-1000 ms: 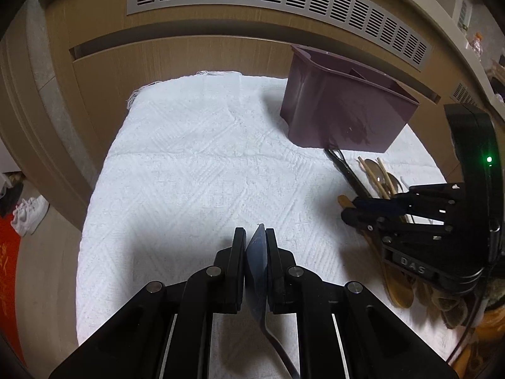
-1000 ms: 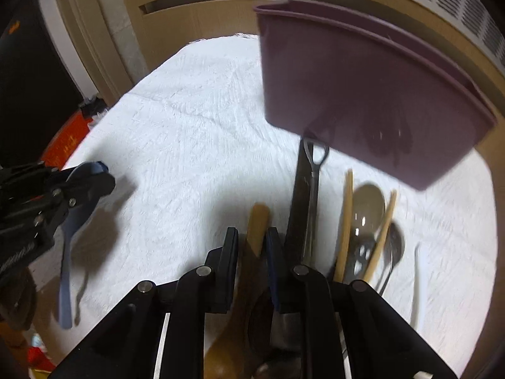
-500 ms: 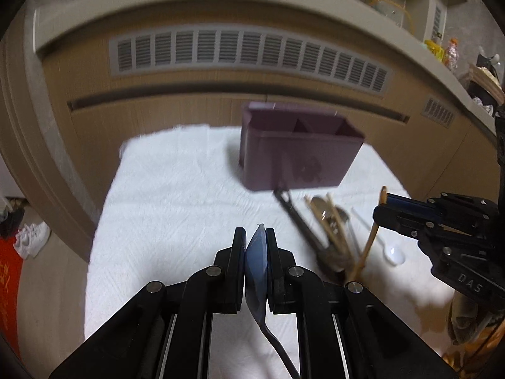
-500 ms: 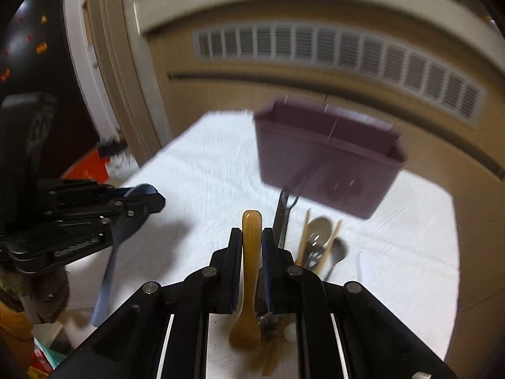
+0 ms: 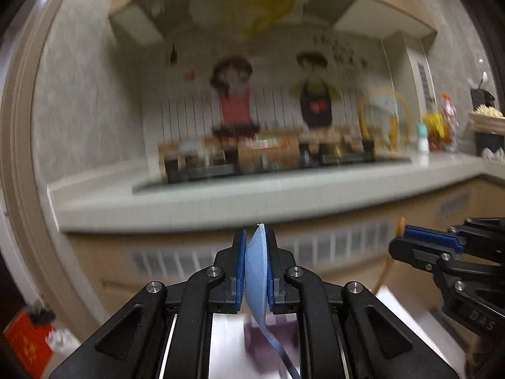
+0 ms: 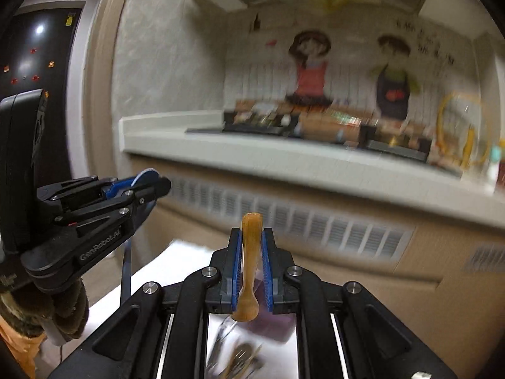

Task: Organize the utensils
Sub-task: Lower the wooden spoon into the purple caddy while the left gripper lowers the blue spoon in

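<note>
**Two utensils held aloft, one in each gripper**

A pale blue spoon (image 5: 256,271) of smooth plastic is clamped by its rounded bowl between the blue-padded fingers of the left gripper (image 5: 256,246); its thin handle curves down and away below the jaws. In the right wrist view the same spoon (image 6: 145,175) is seen edge-on, poking out past the fingers of the left gripper (image 6: 148,186), with its slim handle hanging beneath.

A wooden spoon (image 6: 250,265), amber and glossy, is pinched upright along its handle by the right gripper (image 6: 251,243), whose ribbed blue pads are closed against it. The rounded end of the handle stands above the fingertips and a widened part flares out below them. In the left wrist view the right gripper (image 5: 401,237) is seen at the right edge, closed on a thin orange sliver of that wood.

Below both grippers, a dark purple plastic caddy (image 5: 271,338) is glimpsed, blurred, on a white cloth (image 5: 227,341). More utensils (image 6: 243,360) lie on the cloth in a blurred heap near the caddy.

Beyond, a pale stone countertop (image 6: 284,158) is set over tan cabinet fronts with a slotted vent grille (image 6: 315,224). A wall sticker of two cartoon figures (image 5: 271,91) is seen behind, blurred.
</note>
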The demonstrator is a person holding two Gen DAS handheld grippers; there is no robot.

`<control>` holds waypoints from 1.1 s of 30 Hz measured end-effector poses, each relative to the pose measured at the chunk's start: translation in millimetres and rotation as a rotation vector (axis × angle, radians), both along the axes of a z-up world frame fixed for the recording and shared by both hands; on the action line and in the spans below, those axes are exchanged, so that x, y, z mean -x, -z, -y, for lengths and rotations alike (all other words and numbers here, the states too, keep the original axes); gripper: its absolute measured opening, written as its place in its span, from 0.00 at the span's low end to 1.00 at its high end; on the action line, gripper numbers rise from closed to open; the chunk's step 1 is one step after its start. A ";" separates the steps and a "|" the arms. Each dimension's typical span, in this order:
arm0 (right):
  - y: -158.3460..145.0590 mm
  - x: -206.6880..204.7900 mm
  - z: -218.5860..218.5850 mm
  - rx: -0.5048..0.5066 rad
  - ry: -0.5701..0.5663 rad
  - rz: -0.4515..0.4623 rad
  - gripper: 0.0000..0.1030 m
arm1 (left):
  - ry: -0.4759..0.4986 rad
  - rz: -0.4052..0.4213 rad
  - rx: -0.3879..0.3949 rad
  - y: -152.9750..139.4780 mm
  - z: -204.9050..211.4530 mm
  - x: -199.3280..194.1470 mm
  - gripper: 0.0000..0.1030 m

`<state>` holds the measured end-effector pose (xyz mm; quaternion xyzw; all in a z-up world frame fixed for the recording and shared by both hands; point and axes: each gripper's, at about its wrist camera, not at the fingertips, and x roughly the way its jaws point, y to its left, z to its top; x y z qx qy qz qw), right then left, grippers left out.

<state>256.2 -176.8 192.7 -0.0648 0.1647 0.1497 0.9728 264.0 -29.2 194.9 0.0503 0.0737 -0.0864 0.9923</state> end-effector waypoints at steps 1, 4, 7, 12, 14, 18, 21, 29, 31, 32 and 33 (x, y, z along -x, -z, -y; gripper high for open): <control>-7.6 -9.1 3.3 0.010 0.013 0.021 0.11 | -0.014 0.030 -0.006 -1.9 3.7 -9.1 0.11; -16.3 -32.6 11.9 0.023 0.036 0.039 0.11 | -0.029 0.094 0.010 -0.1 14.1 -38.1 0.11; -10.5 -58.8 24.1 0.024 0.053 0.024 0.11 | -0.027 0.110 0.035 17.8 17.0 -64.6 0.11; 29.6 -95.5 40.1 0.001 0.070 -0.059 0.11 | -0.048 0.045 -0.034 75.8 26.4 -109.6 0.11; 53.0 -109.2 40.5 0.005 0.062 -0.115 0.11 | -0.047 0.009 -0.043 97.1 26.6 -125.3 0.11; 94.0 -128.5 38.4 0.005 0.053 -0.218 0.11 | -0.029 -0.107 -0.019 137.1 24.9 -152.6 0.11; 120.6 -137.8 40.8 -0.017 0.040 -0.299 0.11 | -0.014 -0.222 0.018 157.6 18.2 -167.9 0.12; 152.9 -139.7 46.9 -0.045 0.030 -0.410 0.17 | -0.002 -0.375 0.138 169.6 -9.8 -174.2 0.29; 152.1 -134.9 50.2 -0.052 0.048 -0.404 0.23 | 0.007 -0.378 0.150 165.7 -14.7 -167.5 0.41; 152.0 -131.9 51.6 -0.056 0.050 -0.402 0.24 | 0.011 -0.378 0.150 162.8 -17.4 -163.3 0.48; 150.7 -128.6 53.3 -0.062 0.052 -0.400 0.24 | 0.012 -0.380 0.143 159.5 -18.7 -155.2 0.49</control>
